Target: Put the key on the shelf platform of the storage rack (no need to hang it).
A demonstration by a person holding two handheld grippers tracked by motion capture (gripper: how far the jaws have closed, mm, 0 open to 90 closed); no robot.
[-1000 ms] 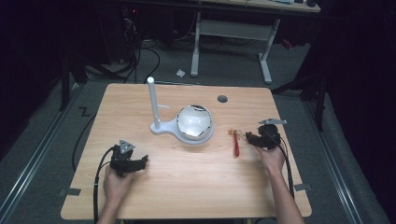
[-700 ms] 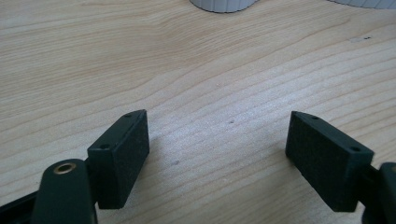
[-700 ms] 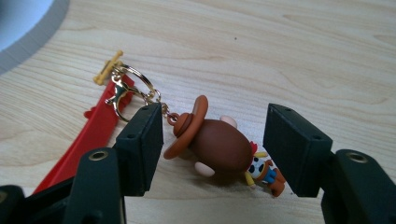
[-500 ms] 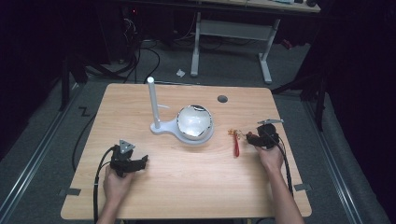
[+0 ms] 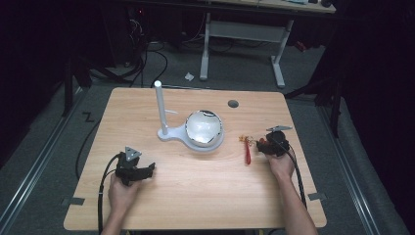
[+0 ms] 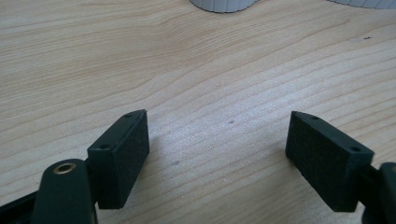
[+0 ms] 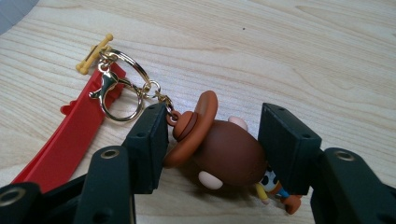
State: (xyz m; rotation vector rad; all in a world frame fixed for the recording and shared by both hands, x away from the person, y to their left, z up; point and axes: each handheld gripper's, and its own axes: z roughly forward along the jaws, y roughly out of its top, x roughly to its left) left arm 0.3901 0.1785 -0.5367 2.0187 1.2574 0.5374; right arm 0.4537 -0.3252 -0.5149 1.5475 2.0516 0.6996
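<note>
- The step in hand looks like the grasp of a keychain: the right claw stands low over the surface with the brown figure charm between its jaws.
- Its jaws have just been closing around the charm. In the right gripper view the left pad sits against the charm's hat brim, while the right pad is at, or just beside, the round head; I cannot tell whether it presses yet, so I read this as a grip still forming, not a firm hold.
- The keychain lies near the right edge of the surface, to the right of the white lamp-like stand with a round dish. Its gold ring, lobster clasp and small gold bar trail off from the charm, and a red strap runs beside them.
- The next move, as I judge it, calls for closing the rest of the way on the head, then lifting slowly so the ring and strap come up without snagging.
- The left claw is wide open and holds nothing, resting just above bare wood at the front left.
- Hard to make out: the charm's lower body is hidden behind the right jaw, showing just a blue and orange bit; the strap's far end is cut off.
</note>
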